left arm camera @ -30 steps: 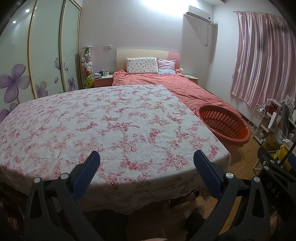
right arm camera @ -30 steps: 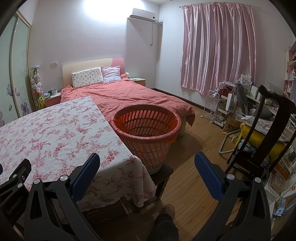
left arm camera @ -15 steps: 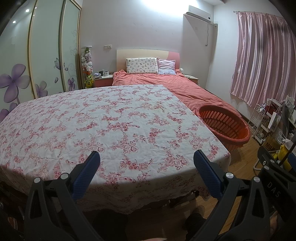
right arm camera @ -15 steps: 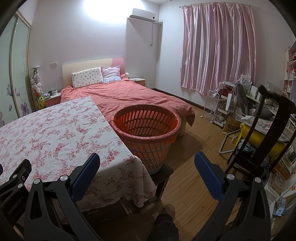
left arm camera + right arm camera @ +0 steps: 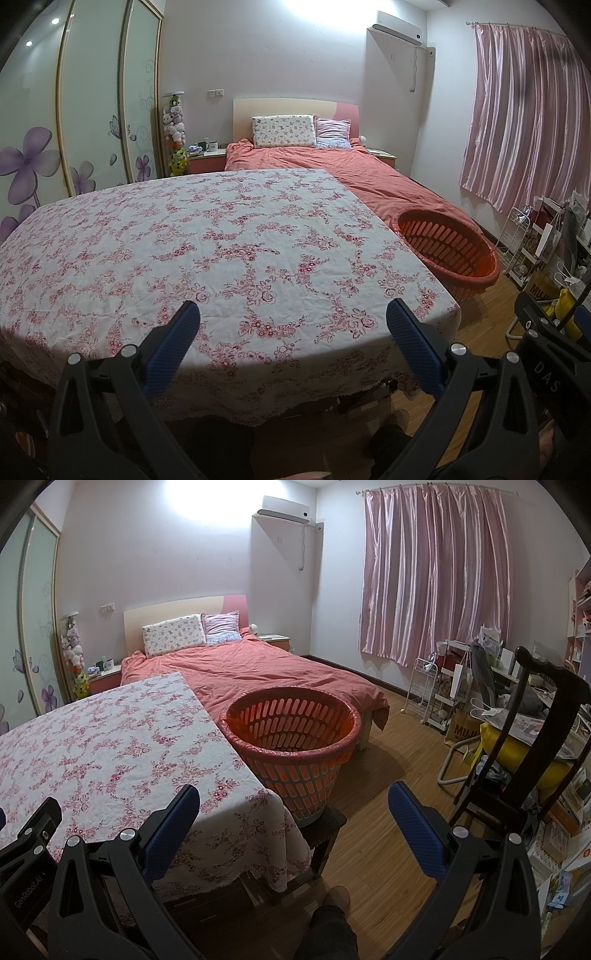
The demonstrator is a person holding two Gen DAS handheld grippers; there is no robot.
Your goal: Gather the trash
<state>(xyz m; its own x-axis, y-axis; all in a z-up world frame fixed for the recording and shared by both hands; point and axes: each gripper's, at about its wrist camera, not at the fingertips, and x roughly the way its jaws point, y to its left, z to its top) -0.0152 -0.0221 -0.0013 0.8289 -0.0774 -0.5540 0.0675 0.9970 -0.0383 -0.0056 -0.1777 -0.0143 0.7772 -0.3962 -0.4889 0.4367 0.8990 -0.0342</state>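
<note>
An orange slotted basket [image 5: 291, 734] with a thin liner at its rim stands on a dark stool beside the table's right edge; the left wrist view shows the basket [image 5: 447, 251] at the right. The table [image 5: 221, 240] carries a white cloth with red flowers, and I see no loose trash on it. My left gripper [image 5: 291, 321] hovers open over the table's near edge, nothing between its blue pads. My right gripper [image 5: 293, 803] is open too, held just before the table's near right corner and the basket.
A bed [image 5: 266, 664] with a coral cover lies behind the table and basket. Pink curtains [image 5: 436, 576] hang at the right. A dark wooden chair [image 5: 532, 738] with a yellow cushion and cluttered shelves [image 5: 458, 679] stand at the right. A person's foot [image 5: 332, 915] shows on the wood floor.
</note>
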